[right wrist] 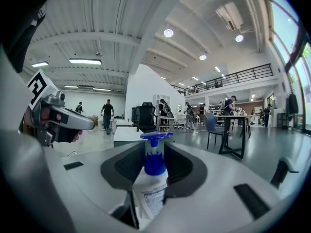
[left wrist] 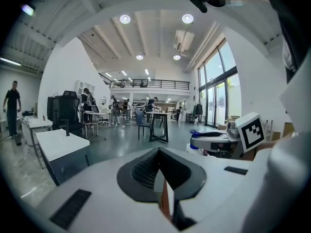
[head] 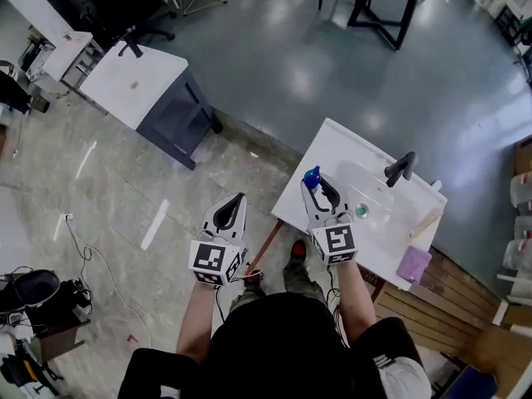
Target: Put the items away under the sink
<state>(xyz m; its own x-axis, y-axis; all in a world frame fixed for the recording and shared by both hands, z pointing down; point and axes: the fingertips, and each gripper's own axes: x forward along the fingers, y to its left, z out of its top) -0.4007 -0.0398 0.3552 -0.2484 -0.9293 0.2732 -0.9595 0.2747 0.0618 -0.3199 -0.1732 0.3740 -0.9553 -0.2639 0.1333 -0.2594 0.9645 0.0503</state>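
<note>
A white pump bottle with a blue pump head stands upright between the jaws of my right gripper, which is shut on the bottle's body. The bottle hangs in the air over the left end of the white sink unit. My left gripper is shut with nothing in it and hovers over the floor to the left of the sink unit. In the left gripper view its jaws meet, and the right gripper with the bottle shows at the right.
The basin has a black faucet and a round drain. A purple cloth and a pale brush lie at the sink's right end. A white-topped desk stands farther left; several people stand far off.
</note>
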